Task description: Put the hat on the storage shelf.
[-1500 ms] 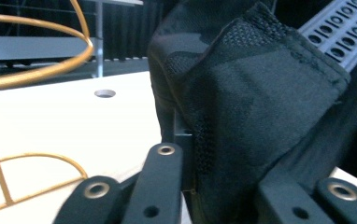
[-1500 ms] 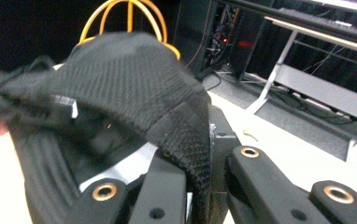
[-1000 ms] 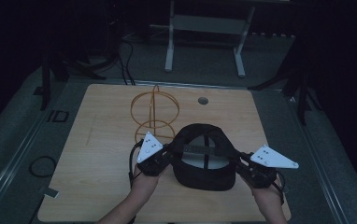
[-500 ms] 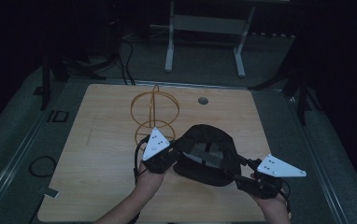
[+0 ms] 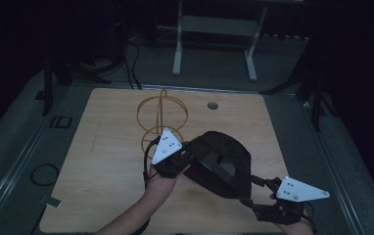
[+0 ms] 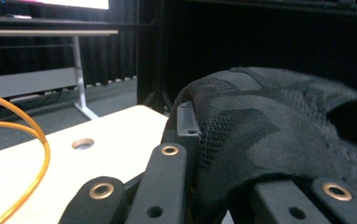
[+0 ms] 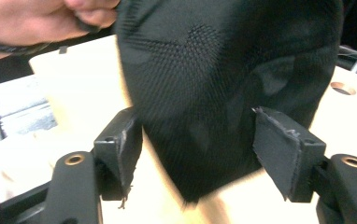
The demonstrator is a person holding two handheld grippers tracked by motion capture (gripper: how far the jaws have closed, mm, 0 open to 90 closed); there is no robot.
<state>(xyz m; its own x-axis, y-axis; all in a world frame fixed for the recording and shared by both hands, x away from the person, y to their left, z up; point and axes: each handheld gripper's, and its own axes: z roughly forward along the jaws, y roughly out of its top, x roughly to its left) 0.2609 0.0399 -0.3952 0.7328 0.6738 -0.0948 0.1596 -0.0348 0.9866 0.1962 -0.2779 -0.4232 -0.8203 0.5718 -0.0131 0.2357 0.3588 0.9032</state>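
Black mesh cap is being held clamped at its left edge by the left gripper, its free end hanging between the just-opened jaws of the right gripper.

Each gripper, left gripper and right gripper, is black, topped by a pale grey 3-cornered plate dotted with small holes. Black cables trail from them. The jaws carry brass-ringed rivets and square black pads. Forearms are bare.
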